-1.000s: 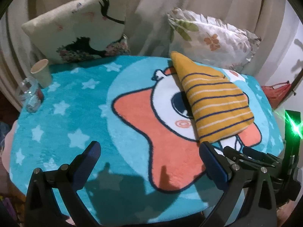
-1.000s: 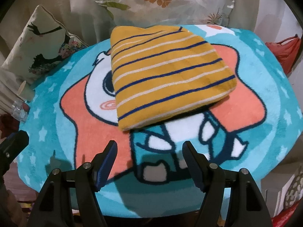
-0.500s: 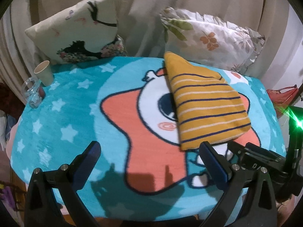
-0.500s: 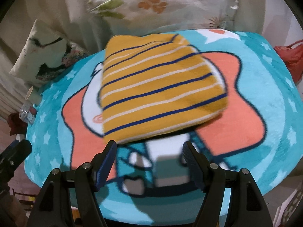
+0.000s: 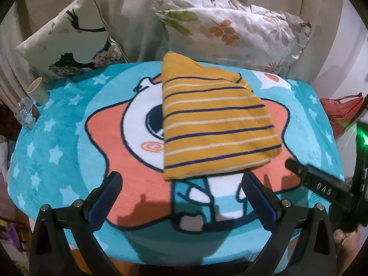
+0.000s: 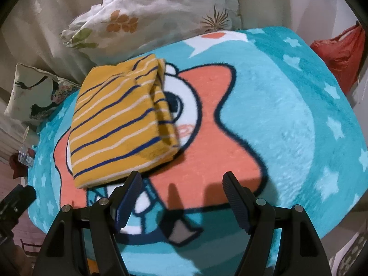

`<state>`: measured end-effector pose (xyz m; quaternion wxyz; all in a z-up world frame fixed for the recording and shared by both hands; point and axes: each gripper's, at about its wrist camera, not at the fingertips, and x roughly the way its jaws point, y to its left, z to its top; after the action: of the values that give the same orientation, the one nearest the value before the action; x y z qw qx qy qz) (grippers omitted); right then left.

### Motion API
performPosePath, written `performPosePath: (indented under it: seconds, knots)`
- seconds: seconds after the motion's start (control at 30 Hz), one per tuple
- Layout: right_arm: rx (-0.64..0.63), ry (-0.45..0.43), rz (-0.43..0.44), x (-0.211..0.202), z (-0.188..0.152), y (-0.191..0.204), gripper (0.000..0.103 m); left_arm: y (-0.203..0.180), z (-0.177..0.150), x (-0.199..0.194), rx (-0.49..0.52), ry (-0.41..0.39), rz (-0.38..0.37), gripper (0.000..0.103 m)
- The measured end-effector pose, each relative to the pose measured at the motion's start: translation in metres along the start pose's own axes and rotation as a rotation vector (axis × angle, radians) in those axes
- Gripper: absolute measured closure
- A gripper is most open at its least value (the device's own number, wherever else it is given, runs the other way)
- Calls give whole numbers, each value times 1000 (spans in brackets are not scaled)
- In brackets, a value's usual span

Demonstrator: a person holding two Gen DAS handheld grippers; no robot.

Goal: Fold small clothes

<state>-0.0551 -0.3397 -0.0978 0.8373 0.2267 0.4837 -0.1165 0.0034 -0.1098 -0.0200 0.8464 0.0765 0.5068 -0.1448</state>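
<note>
One striped yellow garment (image 5: 214, 124) lies folded into a compact bundle mid-blanket (image 5: 57, 138), apparently finished, no others visible; left gripper (image 5: 184, 197) and right gripper (image 6: 181, 195) both gape wide, empty, just short of it; only legible writing: "DAS"-like letters on right gripper's body.

Blanket (image 6: 287, 115) right of garment (image 6: 115, 126) bare; pillows (image 5: 230, 32) behind.

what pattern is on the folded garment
Mustard yellow with navy and cream stripes; folded garment shows best in left wrist view.
</note>
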Motion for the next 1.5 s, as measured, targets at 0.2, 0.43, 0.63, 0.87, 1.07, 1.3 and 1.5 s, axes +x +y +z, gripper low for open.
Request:
performPosePath:
  seconds: [0.2,0.43,0.63,0.87,1.07,1.3,1.5]
  knots:
    - [-154,-131,213,2,48,24,26,-6,-4,-4,-26,-2,59,0]
    - [-48,1,557,73,107,48,27,11,-12,-11,-98,9,155,0]
    - [166,71,530,118,129,13,51,31,-20,-18,-174,9,219,0]
    - [-21,-4,587,78,142,67,34,22,-21,-15,-163,14,224,0]
    - [-31,48,479,110,127,64,49,17,-21,-23,-142,-24,245,0]
    - [-241,-101,246,35,83,64,27,7,-15,-8,-136,6,194,0]
    - [-277,-77,86,17,46,31,27,-39,-9,11,-36,23,74,0]
